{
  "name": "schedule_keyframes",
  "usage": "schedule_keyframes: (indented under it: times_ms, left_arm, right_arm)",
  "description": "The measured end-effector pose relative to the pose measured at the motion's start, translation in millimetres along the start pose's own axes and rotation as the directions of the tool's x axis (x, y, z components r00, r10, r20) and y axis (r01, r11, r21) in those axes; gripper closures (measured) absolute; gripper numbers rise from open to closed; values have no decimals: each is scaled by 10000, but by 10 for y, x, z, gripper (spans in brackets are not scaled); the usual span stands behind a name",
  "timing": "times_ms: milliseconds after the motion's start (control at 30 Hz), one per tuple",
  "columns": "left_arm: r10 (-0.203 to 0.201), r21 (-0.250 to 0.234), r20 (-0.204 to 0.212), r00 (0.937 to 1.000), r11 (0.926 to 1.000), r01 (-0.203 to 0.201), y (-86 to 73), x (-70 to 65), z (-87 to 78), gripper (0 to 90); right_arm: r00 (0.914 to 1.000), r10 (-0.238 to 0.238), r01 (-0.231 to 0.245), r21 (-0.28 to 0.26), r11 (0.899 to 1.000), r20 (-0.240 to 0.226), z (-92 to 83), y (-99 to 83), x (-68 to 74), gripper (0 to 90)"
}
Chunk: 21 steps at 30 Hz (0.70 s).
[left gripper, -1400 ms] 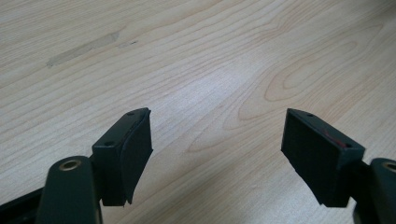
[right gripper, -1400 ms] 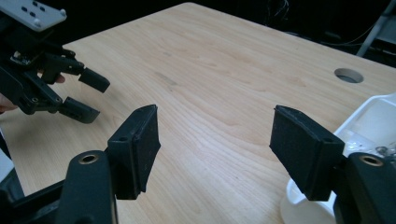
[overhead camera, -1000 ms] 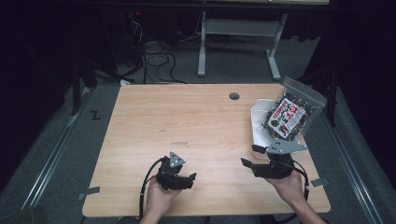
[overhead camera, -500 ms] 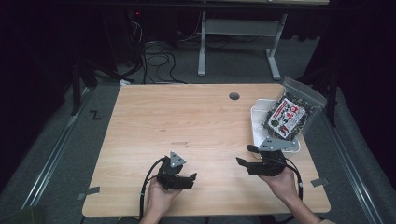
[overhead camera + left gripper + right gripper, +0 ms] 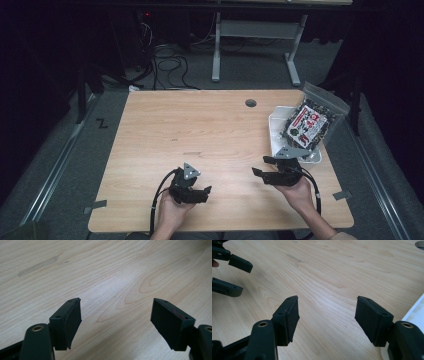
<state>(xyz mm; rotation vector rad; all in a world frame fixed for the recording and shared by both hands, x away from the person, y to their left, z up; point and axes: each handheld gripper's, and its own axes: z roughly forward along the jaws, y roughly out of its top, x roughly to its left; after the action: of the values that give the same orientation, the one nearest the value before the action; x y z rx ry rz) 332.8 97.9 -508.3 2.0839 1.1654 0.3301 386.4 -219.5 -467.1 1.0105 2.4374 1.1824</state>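
From the high view I can't read the print on the snack bag (image 5: 307, 126), and it hides most of the white tray (image 5: 274, 134) at the worktop's right edge. In the right gripper view that tray (image 5: 415, 310) is cut off by the right edge, a sliver only.

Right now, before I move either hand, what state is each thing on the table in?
left gripper: open, empty, low over bare wood.
right gripper: open, empty, close beside the tray.
snack bag: lying tilted in the tray, untouched; whether it is sealed cannot be told.
white tray: at the table's right edge, holding the bag.
table: bare wood in the middle, with a round hole near the far edge.
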Motion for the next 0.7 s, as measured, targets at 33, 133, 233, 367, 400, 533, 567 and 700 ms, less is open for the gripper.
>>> schedule_keyframes:
  times_ms: [33,133,233,367,400,533,567,700]
  left_arm:
    - [2,1,2,10000,10000,-2,1,1,2,250]
    - [37,12,2,10000,10000,-37,1,-3,3,250]
    - [61,8,-34,10000,10000,-61,0,-6,2,250]
    - [111,66,-97,9999,9999,-110,0,-1,15,250]
    - [133,88,-106,9999,9999,-132,0,1,17,250]
    - [183,205,-149,9997,9996,-180,-7,4,26,250]
    - [169,214,-141,9998,9996,-166,-8,6,26,250]
    - [135,242,-148,9998,9996,-132,-9,13,33,250]
  right_arm:
    - [10000,15,-15,65,10000,17,16,-3,-5,361]
    - [10000,-30,29,107,9999,65,48,-5,-16,362]
    - [9999,-111,109,115,9999,118,84,-10,-11,362]
    - [9996,-233,227,328,9992,176,146,-39,0,361]
    - [9997,-144,137,383,9992,180,164,-52,1,361]
    - [9997,-77,67,424,9991,237,211,-112,-12,379]
    - [9997,-100,91,410,9991,232,220,-129,-13,382]
    - [9987,-240,219,470,9987,449,214,-166,-5,381]
